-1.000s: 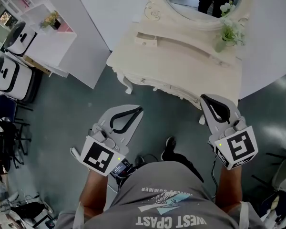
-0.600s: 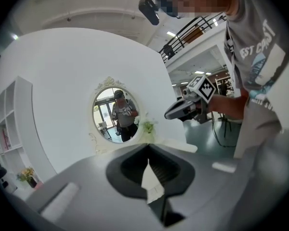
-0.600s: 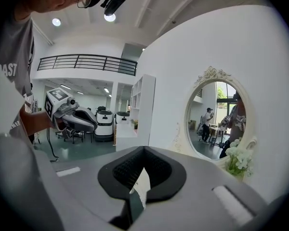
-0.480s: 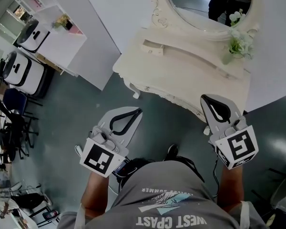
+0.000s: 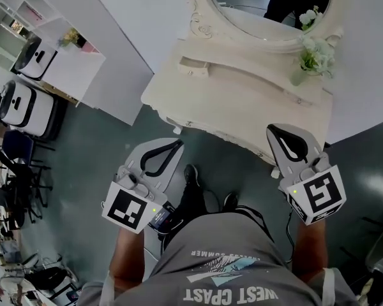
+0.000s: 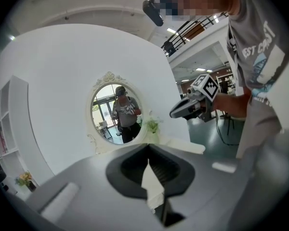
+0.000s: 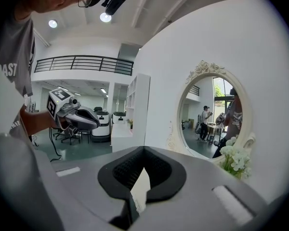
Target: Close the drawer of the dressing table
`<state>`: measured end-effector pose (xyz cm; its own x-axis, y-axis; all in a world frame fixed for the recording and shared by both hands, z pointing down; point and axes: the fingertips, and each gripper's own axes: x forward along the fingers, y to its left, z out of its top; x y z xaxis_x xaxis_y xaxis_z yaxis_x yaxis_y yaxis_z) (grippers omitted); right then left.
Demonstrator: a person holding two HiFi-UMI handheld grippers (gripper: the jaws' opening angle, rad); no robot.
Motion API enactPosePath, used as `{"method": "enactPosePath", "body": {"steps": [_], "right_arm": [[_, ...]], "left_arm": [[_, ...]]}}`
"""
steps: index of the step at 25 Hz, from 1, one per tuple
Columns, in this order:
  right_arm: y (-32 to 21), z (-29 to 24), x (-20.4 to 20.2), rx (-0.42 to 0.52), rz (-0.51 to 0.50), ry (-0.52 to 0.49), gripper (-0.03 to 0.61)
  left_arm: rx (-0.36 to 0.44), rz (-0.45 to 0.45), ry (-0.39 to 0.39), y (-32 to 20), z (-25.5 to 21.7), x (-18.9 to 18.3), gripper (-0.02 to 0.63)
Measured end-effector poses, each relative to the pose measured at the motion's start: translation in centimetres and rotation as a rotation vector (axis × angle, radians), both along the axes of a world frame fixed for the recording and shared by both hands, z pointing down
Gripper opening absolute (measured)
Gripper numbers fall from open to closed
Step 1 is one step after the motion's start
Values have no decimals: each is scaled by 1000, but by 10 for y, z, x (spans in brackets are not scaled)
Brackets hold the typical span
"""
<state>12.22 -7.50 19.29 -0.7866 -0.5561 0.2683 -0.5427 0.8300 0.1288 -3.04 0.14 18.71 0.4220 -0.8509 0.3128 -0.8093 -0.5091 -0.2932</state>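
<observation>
Drawer (image 5: 193,66) is the small one on the low back shelf of the dressing table (image 5: 242,101). It sits near the table's back left corner and sticks out a little. Nothing touches it.

Far to the left, well away from the table, two white machines (image 5: 22,104) stand on the floor by a white shelf unit (image 5: 64,59).

The left gripper (image 5: 177,143) is held over the floor, just in front of the table's front left edge. It is closer to that edge than a second ago. Its jaws are pressed together with nothing in them.

A dark shoe (image 5: 191,177) now shows on the floor between the two grippers. It is further forward than before.

The right gripper (image 5: 272,130) has its tip at the table's front right corner, as before. Its jaws are together too, and they hold nothing.

White flowers (image 5: 309,53) stand at the table's back right, beside the round mirror (image 5: 262,5).
</observation>
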Motion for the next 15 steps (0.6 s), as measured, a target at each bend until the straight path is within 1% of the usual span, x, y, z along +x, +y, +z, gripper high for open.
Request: {"method": "enactPosePath", "body": {"steps": [2,5,10,15], "right_arm": [[-9,1,5,0,37,7,2],[-22,-2,16,11,115,23,2],[-41,-12,26,6,229,53,2],[-65,-14,20,0,293,65,2]], "left_arm": [[-3,21,10,-17,2,-3,3],[7,82,15,-48,2,-5,3],[32,172,3,-101,-2,-12,3],[30,208,16,-146,0,-25,3]]}}
